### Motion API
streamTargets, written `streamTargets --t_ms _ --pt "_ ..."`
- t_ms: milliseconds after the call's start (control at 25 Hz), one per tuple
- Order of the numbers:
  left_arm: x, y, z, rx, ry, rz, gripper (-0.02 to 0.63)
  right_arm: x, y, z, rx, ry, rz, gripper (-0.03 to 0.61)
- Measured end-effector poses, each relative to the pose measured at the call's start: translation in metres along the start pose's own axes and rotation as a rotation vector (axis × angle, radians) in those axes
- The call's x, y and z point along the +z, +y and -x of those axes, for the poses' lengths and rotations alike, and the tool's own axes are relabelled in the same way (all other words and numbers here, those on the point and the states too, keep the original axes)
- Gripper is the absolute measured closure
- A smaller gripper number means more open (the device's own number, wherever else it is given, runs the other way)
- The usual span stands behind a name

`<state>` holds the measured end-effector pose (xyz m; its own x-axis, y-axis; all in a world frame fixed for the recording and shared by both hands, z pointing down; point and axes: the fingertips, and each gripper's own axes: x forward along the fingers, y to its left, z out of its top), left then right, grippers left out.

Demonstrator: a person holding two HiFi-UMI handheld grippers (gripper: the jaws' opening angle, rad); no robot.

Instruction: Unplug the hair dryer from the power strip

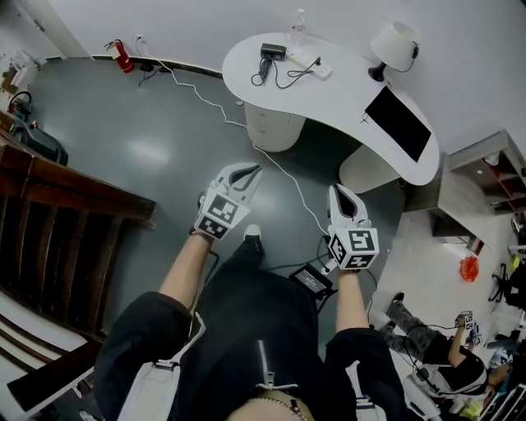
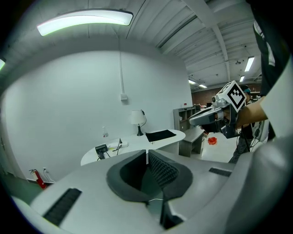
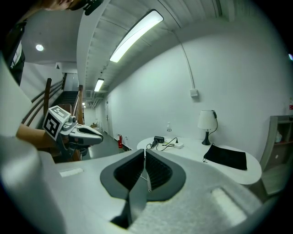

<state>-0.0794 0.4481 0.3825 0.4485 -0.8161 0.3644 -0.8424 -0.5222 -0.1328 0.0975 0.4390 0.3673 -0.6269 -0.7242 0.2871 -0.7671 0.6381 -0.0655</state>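
Observation:
A white power strip [image 1: 309, 60] lies on the curved white table [image 1: 345, 99] far ahead. Beside it sits the black hair dryer [image 1: 272, 51], its dark cord looping to the strip. Both grippers are held in the air over the grey floor, well short of the table. My left gripper [image 1: 250, 171] is shut with nothing in it. My right gripper [image 1: 339, 191] is likewise shut and empty. The left gripper view shows the strip [image 2: 117, 146] and dryer [image 2: 100, 149] small beyond its closed fingertips. In the right gripper view the strip [image 3: 176, 145] and dryer [image 3: 159, 139] are also distant.
On the table stand a white lamp [image 1: 394, 44], a black mat [image 1: 398, 123] and a clear bottle [image 1: 297, 23]. A white cable [image 1: 283, 173] runs across the floor past a red fire extinguisher [image 1: 123, 57]. A wooden railing [image 1: 66, 197] is left; a seated person [image 1: 440, 349] is lower right.

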Motion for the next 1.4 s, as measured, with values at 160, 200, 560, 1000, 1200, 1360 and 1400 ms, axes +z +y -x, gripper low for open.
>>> streamTargets --t_ms 160,200,560,1000,1200,1360,1400 --pt "0.001 0.019 -0.017 -0.017 0.006 -0.001 0.591 0.005 -0.006 -0.023 -0.006 0.015 -0.001 0.574" --pt "0.000 0.023 -0.020 -0.022 0.008 0.000 0.591 0.006 -0.007 -0.028 -0.008 0.018 -0.003 0.574" --pt "0.001 0.071 -0.041 -0.041 0.006 -0.008 0.591 0.027 -0.009 -0.080 -0.025 0.002 0.001 0.574" --pt "0.000 0.107 -0.066 -0.080 0.018 -0.029 0.591 0.035 -0.025 -0.112 -0.075 -0.003 -0.025 0.575" --pt "0.000 0.111 -0.078 -0.103 0.021 -0.031 0.591 0.036 -0.030 -0.119 -0.088 0.002 -0.034 0.575" --pt "0.001 0.112 -0.092 -0.116 0.026 -0.026 0.591 0.033 -0.039 -0.124 -0.094 0.012 -0.039 0.575" --pt "0.001 0.112 -0.096 -0.119 0.027 -0.025 0.591 0.033 -0.042 -0.125 -0.097 0.014 -0.041 0.575"
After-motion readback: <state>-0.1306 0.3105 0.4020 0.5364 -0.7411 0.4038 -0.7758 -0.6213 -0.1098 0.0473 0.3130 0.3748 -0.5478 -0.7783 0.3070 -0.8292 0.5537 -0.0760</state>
